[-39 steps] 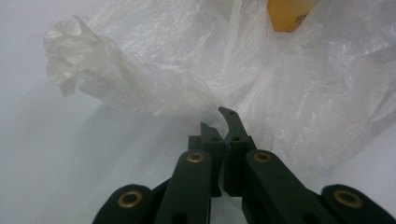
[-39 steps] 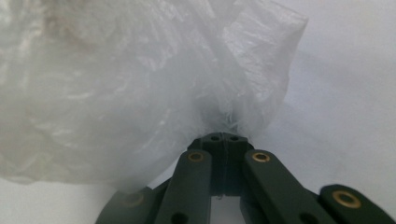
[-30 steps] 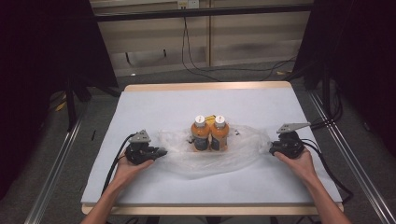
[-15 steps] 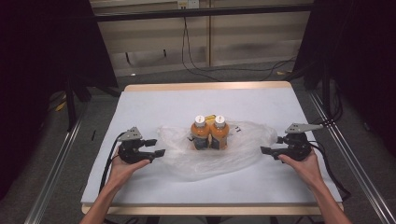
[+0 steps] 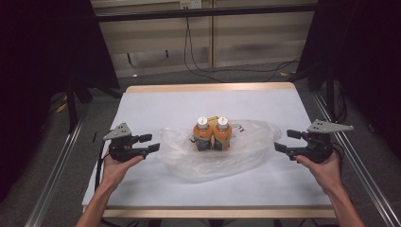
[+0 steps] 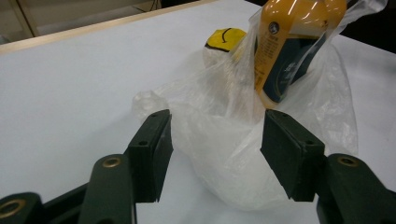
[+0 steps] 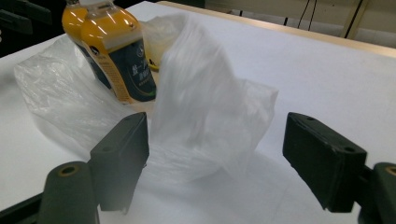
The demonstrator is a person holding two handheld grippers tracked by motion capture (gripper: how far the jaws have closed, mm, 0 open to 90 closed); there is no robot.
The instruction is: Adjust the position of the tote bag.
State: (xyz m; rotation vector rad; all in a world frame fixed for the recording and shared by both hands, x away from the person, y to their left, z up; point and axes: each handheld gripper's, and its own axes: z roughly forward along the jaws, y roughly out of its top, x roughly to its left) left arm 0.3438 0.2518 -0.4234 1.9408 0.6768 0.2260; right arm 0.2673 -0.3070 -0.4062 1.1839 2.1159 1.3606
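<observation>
Two orange bottles (image 5: 212, 134) with white caps stand side by side inside a clear plastic bag (image 5: 246, 146) at the middle of the white table (image 5: 156, 106). My left gripper (image 5: 150, 143) hovers just off the bag's left edge. It is open, and its jaws have just closed in a little, touching nothing. The left gripper view shows the bag (image 6: 224, 140), a bottle (image 6: 285, 51) and a yellow item (image 6: 224, 38) ahead of the left gripper (image 6: 215, 149). My right gripper (image 5: 283, 140) is open at the bag's right edge and has just been opening wider. Loose film (image 7: 201, 93) hangs before the right gripper (image 7: 217, 154), pressed by neither pad, with a bottle (image 7: 116, 51) behind it.
The tabletop has a wooden edge (image 5: 213, 87) at the far side. Metal rails (image 5: 56, 165) run along both sides of the table. Cables (image 5: 198, 71) lie on the floor beyond it.
Both grippers let go of the bag's edges, opened, and rose away outward. The bag has slumped around the bottles.
</observation>
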